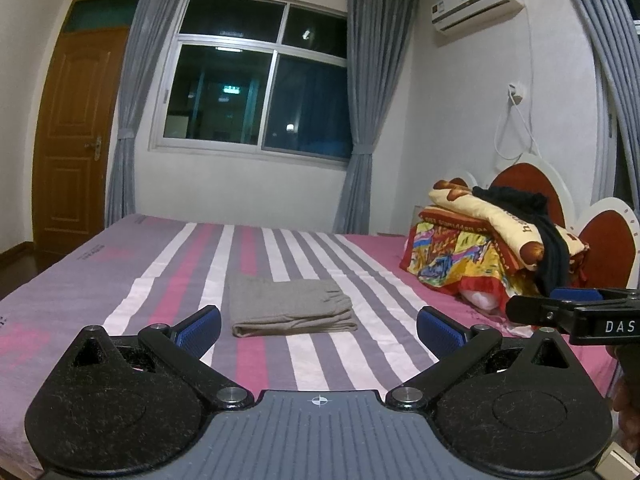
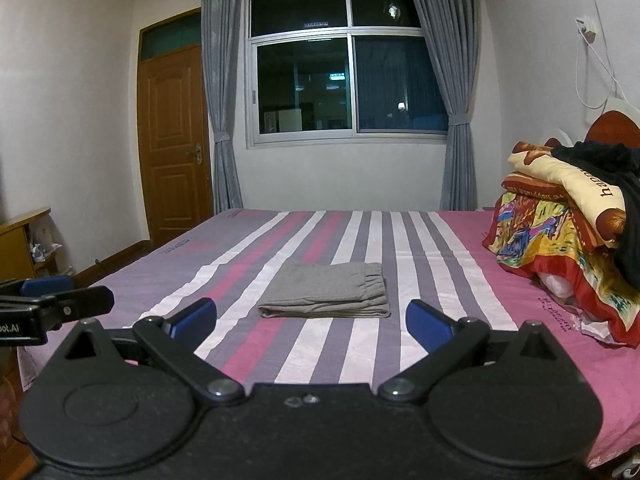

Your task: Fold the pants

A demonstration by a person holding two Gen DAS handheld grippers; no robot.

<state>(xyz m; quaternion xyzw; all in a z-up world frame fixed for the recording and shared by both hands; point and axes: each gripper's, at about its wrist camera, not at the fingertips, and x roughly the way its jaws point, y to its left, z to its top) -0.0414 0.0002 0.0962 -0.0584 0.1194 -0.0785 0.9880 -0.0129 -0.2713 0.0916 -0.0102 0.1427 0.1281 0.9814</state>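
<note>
1 shelf (image 2: 18, 240), rt wrist view only

Your left wrist camera sits low over the near edge of the bed (image 1: 100, 264), looking forward between the spread fingers of the left gripper (image 1: 319, 326) toward the window (image 1: 256, 76), with the right gripper (image 1: 568, 312) poking in at its right edge. Your right wrist camera looks the same way from just beside it, past the right gripper (image 2: 311, 322), catching the left gripper (image 2: 56, 304) at its left edge. Both share the folded pants (image 1: 290, 306) (image 2: 326, 296) lying near, the door (image 2: 174, 144) and the bedding pile (image 2: 560, 240).
</note>
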